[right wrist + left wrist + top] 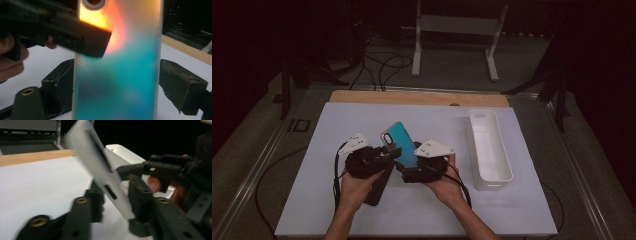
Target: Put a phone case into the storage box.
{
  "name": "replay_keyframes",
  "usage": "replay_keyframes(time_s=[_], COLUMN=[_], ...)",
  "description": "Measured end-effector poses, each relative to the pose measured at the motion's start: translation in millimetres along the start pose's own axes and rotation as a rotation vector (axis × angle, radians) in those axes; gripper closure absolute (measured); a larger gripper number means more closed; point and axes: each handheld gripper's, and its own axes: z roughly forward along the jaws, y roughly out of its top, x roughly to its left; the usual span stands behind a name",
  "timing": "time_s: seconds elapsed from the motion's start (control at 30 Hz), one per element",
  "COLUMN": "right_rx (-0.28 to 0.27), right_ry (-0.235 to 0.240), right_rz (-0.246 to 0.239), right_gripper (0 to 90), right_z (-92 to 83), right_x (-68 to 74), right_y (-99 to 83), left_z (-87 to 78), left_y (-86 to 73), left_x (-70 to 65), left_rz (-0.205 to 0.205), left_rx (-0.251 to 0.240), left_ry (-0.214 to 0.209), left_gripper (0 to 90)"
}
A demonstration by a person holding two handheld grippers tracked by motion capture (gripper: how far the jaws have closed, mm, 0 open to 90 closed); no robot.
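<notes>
White worktop (362,210), dark room. Held upright above it, a thin, glossy teal-to-orange phone case (401,142): light, flexible, slippery. Right fingers (182,92) pinch its long edges; left fingers (140,195) clamp its upper edge near the camera cutout. Best grasped by the edges.

Dim room, lit table, gripper views blurry

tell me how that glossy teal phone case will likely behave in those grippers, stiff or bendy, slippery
The glossy teal phone case looks thin and hollow, so probably light and somewhat bendy. Its shiny back may slide against the pads. It stands tilted between the right gripper and left gripper, so it might twist if one lets go.
</notes>
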Motion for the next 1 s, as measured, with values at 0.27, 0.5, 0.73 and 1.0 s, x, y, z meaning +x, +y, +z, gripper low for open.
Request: replay_keyframes(time_s=[0.27,0.5,0.73,1.0], right_rx=[-0.007,-0.027,-0.029,-0.02], right_ry=[0.007,0.027,0.08,0.079], right_rz=[0.05,0.06,0.027,0.036], right_gripper=[16.8,16.5,22.7,17.2], right_z=[3.7,1.1,-3.1,-11.6], right_x=[2.0,-0.1,-1.3,-16.0], right_y=[-1.5,-1.5,-1.5,-5.2], left_z=[1.5,0.9,1.4,-1.5], left_y=[3.4,3.8,4.9,3.7], left_x=[-10.2,-11.2,-10.5,-10.2], left_rz=[0.061,0.056,0.073,0.091], left_rx=[-0.011,-0.04,-0.02,-0.02], left_ry=[-0.013,-0.013,0.032,0.053], left_gripper=[81.2,80.7,81.7,81.7])
